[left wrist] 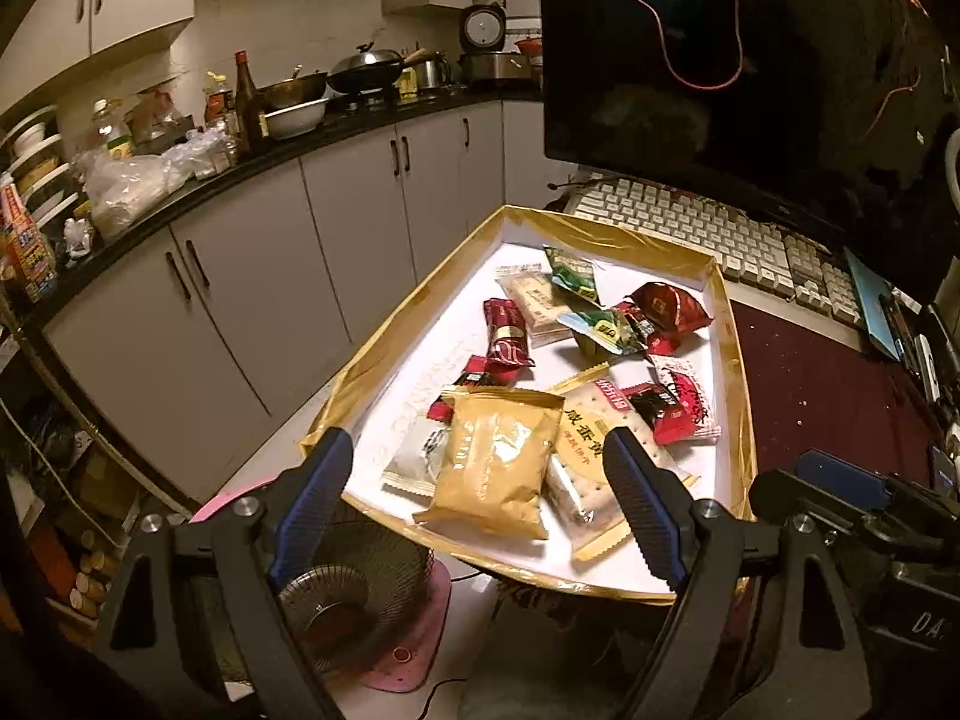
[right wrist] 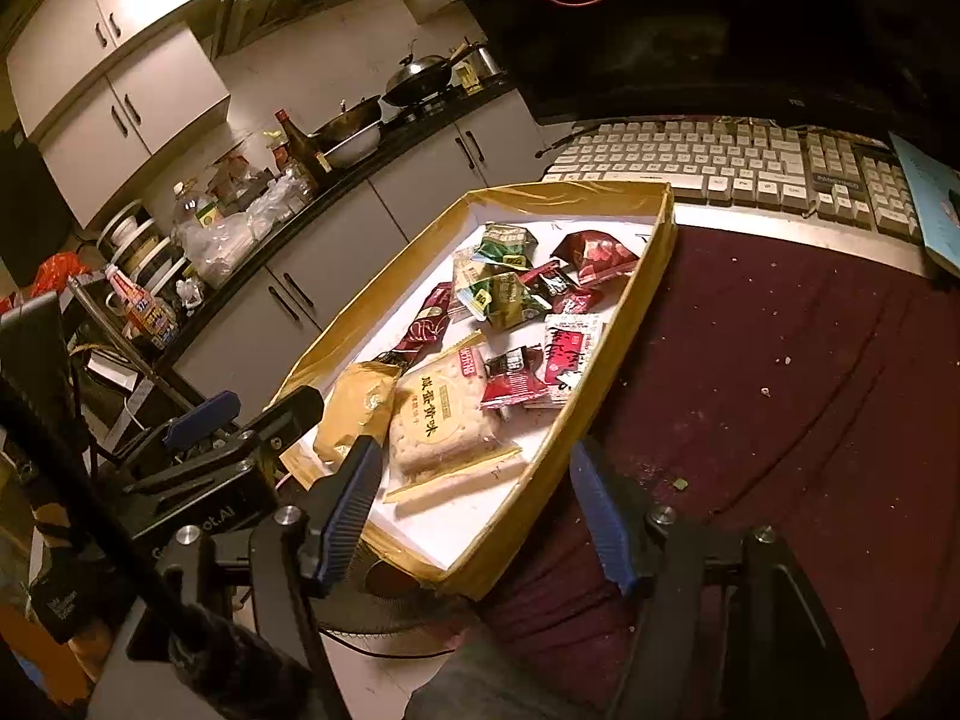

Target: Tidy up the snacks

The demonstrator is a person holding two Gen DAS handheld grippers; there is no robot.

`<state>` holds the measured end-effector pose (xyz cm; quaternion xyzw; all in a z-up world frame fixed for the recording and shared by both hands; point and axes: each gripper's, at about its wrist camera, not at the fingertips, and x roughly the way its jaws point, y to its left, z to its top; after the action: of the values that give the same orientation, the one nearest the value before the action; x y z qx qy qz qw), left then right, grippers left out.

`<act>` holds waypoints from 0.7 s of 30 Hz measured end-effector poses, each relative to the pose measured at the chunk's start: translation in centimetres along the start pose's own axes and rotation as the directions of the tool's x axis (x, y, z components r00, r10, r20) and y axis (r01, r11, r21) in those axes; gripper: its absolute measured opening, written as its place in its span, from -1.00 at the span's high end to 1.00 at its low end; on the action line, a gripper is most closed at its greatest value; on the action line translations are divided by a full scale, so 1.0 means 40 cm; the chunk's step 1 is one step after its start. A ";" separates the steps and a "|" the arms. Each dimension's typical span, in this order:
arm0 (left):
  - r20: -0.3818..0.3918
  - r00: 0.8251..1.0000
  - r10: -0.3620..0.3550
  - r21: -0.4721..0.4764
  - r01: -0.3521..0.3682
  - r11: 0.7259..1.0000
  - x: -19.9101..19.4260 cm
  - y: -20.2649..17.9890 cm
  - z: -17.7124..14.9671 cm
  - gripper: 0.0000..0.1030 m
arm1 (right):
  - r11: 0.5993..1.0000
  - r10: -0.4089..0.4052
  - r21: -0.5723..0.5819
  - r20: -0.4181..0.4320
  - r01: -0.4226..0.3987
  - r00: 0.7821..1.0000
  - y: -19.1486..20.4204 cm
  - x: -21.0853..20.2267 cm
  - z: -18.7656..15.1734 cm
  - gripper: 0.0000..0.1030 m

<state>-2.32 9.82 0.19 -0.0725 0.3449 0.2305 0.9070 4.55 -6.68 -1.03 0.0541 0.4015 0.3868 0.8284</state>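
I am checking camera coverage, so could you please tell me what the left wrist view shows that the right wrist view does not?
Only the left view shows the rice cooker and the pink fan on the floor. Only the right view shows the range hood and the crumbs on the red cloth. Both show the gold box of snacks, the yellow bag, the keyboard, and open, empty claws.

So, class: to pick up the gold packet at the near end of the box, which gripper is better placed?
Probably left. The left gripper is open with the gold packet between its fingers; the right gripper frames the box's corner instead.
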 end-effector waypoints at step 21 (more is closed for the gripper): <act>-0.049 0.999 0.018 0.002 -0.018 1.000 0.013 0.019 0.001 -0.66 | 0.999 -0.019 -0.028 -0.010 0.018 1.000 0.033 0.008 0.002 -0.30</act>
<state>-2.29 10.69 -0.10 -0.0744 0.3680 0.2365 0.8962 3.95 -5.54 -0.65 0.0369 0.4007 0.3849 0.8306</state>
